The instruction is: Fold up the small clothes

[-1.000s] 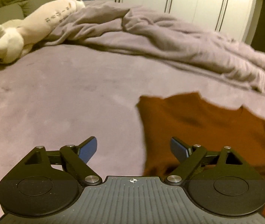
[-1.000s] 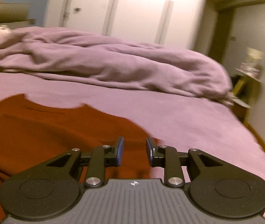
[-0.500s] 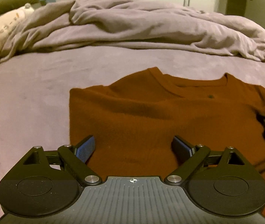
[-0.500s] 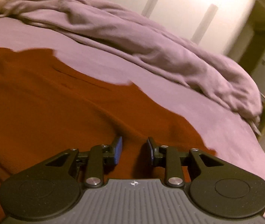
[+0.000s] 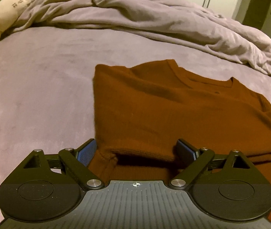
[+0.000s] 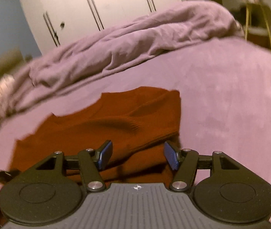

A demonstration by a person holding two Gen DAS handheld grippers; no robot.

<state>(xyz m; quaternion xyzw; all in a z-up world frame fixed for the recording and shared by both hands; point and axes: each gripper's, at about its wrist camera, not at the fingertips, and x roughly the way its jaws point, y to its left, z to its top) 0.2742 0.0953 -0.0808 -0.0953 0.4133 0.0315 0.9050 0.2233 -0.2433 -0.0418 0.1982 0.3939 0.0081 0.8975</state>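
Lying flat on the purple bed (image 5: 40, 95), the rust-brown sweater (image 5: 164, 110) sits w/ its neckline at the far side. Left tool (image 5: 136, 151) is spread wide, straddling the near-left folded edge, pads not pressing. Right tool (image 6: 138, 155) hangs over the near-right edge, jaws opening, cloth between them, nothing gripped.
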